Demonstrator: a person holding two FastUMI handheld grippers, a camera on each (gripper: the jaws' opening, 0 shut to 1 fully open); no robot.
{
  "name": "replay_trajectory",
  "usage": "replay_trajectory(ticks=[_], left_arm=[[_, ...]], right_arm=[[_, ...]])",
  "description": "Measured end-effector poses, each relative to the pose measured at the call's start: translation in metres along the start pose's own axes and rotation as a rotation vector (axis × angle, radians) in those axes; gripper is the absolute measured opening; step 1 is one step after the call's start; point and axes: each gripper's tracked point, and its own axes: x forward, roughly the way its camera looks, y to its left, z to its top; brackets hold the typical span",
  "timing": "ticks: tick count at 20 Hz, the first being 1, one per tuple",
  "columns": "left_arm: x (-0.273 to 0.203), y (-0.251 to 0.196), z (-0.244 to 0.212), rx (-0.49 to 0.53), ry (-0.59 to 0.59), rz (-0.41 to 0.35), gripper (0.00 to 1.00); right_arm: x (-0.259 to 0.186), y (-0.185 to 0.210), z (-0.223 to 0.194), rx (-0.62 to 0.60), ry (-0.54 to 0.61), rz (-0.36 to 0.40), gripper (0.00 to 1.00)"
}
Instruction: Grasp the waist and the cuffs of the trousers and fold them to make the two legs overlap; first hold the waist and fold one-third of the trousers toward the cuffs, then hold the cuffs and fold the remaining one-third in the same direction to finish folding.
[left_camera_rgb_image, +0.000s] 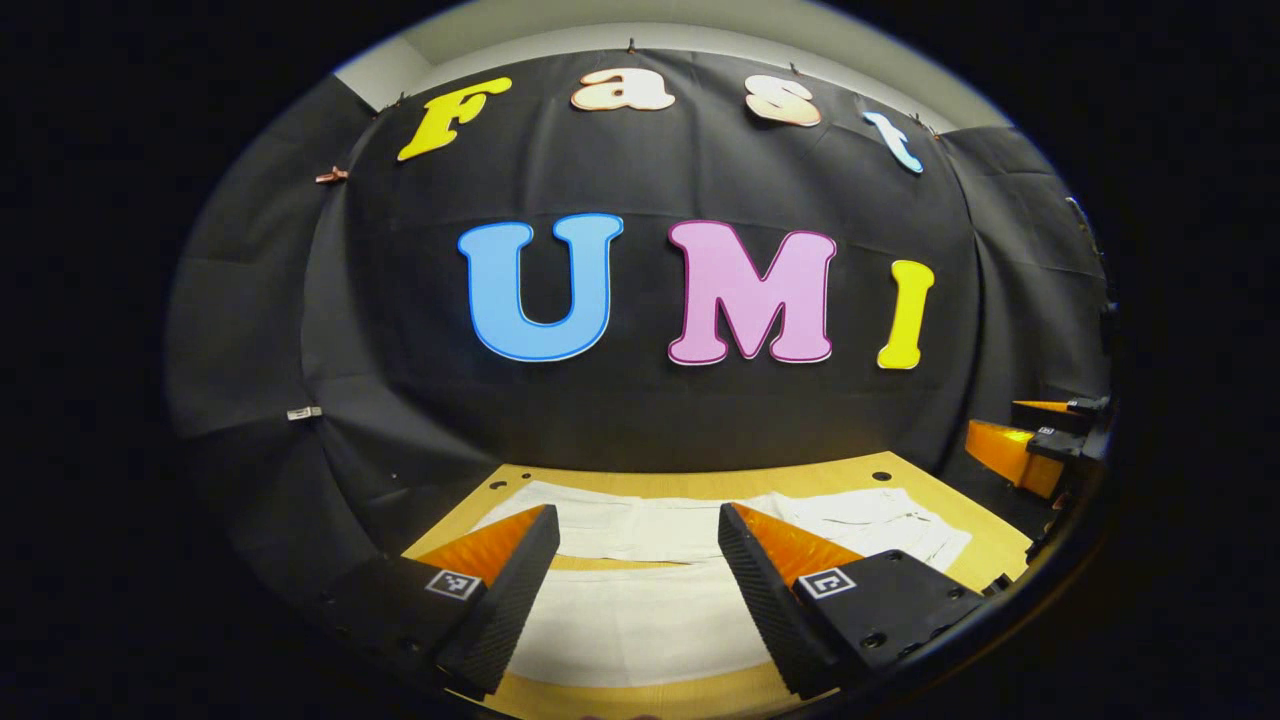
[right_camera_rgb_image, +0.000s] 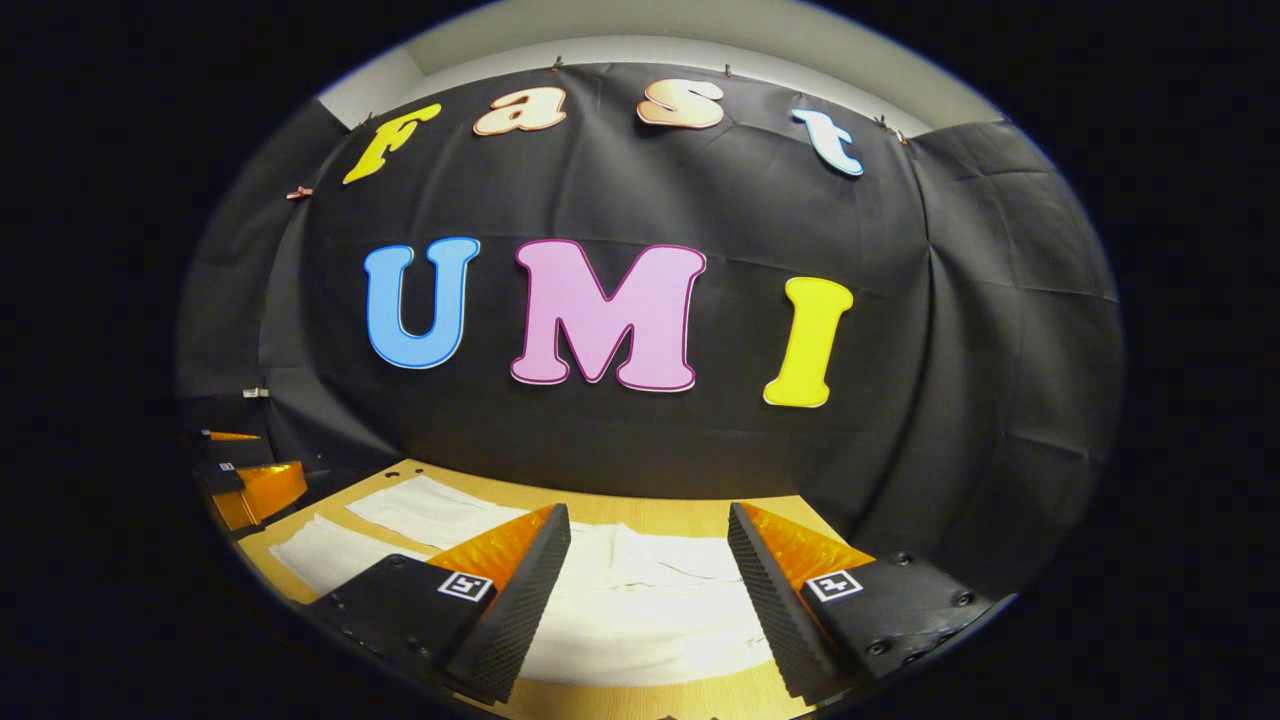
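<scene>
White trousers (left_camera_rgb_image: 640, 610) lie flat on the wooden table (left_camera_rgb_image: 700, 482). The two legs lie side by side with a gap between them, and the waist (left_camera_rgb_image: 880, 525) is toward the right. My left gripper (left_camera_rgb_image: 638, 515) hovers open above the legs with nothing between its fingers. In the right gripper view the trousers (right_camera_rgb_image: 640, 600) lie below my right gripper (right_camera_rgb_image: 649, 512), which is open and holds nothing. The legs (right_camera_rgb_image: 430, 510) stretch away to the left. Each gripper shows at the far edge of the other's view: the right gripper (left_camera_rgb_image: 1035, 430) and the left gripper (right_camera_rgb_image: 245, 465), both with fingers apart.
The black cloth wall (left_camera_rgb_image: 640, 400) rises right behind the table's far edge and wraps both sides. Small holes mark the table's far corners (left_camera_rgb_image: 881, 475). A strip of bare wood (right_camera_rgb_image: 470, 480) runs between the trousers and the wall.
</scene>
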Motion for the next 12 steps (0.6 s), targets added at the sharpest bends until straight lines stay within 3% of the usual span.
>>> replay_trajectory(ticks=[4, 12], left_arm=[[0.008, 0.008, -0.001, 0.041, -0.002, 0.007, 0.99], [0.016, 0.019, -0.004, 0.026, 0.009, -0.002, 0.99]], right_arm=[[0.011, 0.005, -0.006, -0.013, 0.012, 0.013, 0.97], [0.028, 0.025, 0.001, -0.018, 0.001, 0.064, 0.97]])
